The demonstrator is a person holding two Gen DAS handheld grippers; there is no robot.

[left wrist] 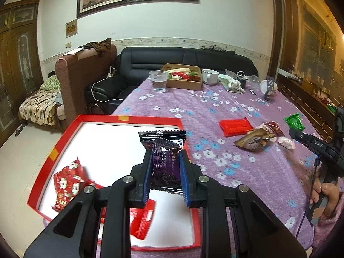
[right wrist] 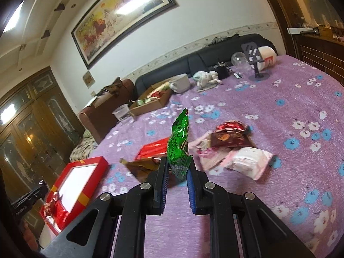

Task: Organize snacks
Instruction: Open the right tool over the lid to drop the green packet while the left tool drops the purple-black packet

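My left gripper (left wrist: 165,153) is shut on a black-and-purple snack packet (left wrist: 164,150), held above the white inside of a red-rimmed tray (left wrist: 150,119). Red flowered packets (left wrist: 68,178) and a red packet (left wrist: 143,221) lie in the tray. My right gripper (right wrist: 177,163) is shut on a green snack packet (right wrist: 179,144) and holds it upright above the table; the same packet shows in the left wrist view (left wrist: 294,123). Loose snacks lie on the purple flowered cloth: a red pack (left wrist: 235,126), a brown packet (left wrist: 251,142), a white-pink packet (right wrist: 247,161).
A cardboard box of snacks (left wrist: 185,76), a plastic cup of water (left wrist: 159,81), a white mug (left wrist: 209,76), a phone stand (left wrist: 268,90) and small clutter stand at the table's far end. A black sofa (left wrist: 172,58) lies beyond. The tray overhangs the table's left edge.
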